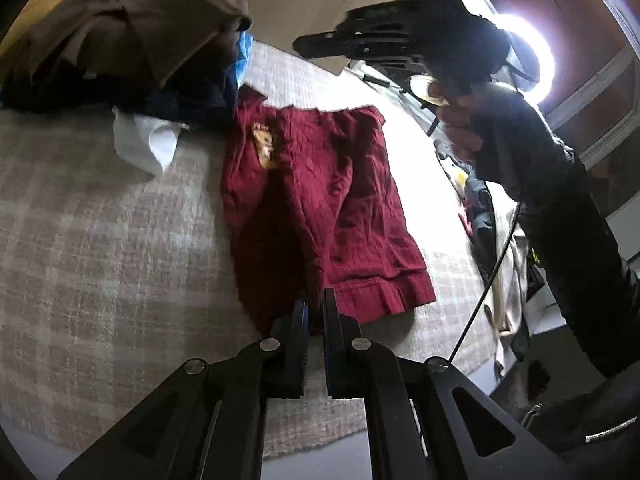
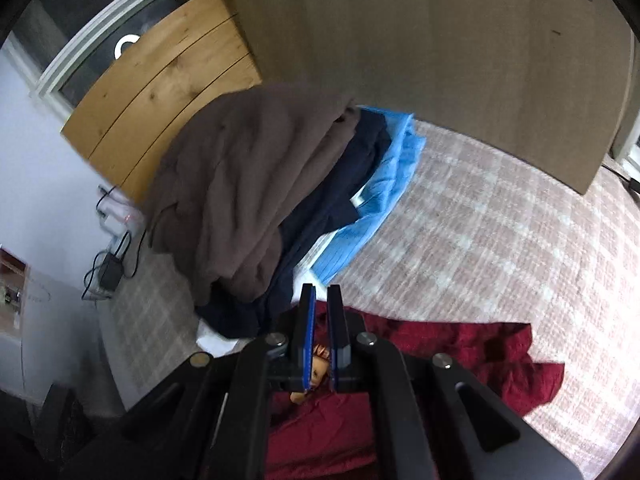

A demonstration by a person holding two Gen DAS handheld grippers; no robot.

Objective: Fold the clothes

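A dark red knit garment (image 1: 320, 208) with an orange print lies spread on the checked bedcover (image 1: 100, 240). My left gripper (image 1: 316, 300) sits at its near hem with the jaws nearly closed; a dark red fold lies between them. My right gripper (image 2: 322, 296) hovers over the garment's (image 2: 460, 356) far end near the print, jaws narrow with nothing clearly between them. The right gripper also shows in the left wrist view (image 1: 320, 44), held high above the bed.
A pile of folded clothes, brown (image 2: 256, 184) on navy (image 2: 320, 216) and light blue (image 2: 380, 200), stands at the bed's far left. A white cloth (image 1: 144, 140) lies beside it. Wooden headboard (image 2: 160, 92), chargers and cables (image 2: 112, 264) at left. The person's dark sleeve (image 1: 560, 220) is at right.
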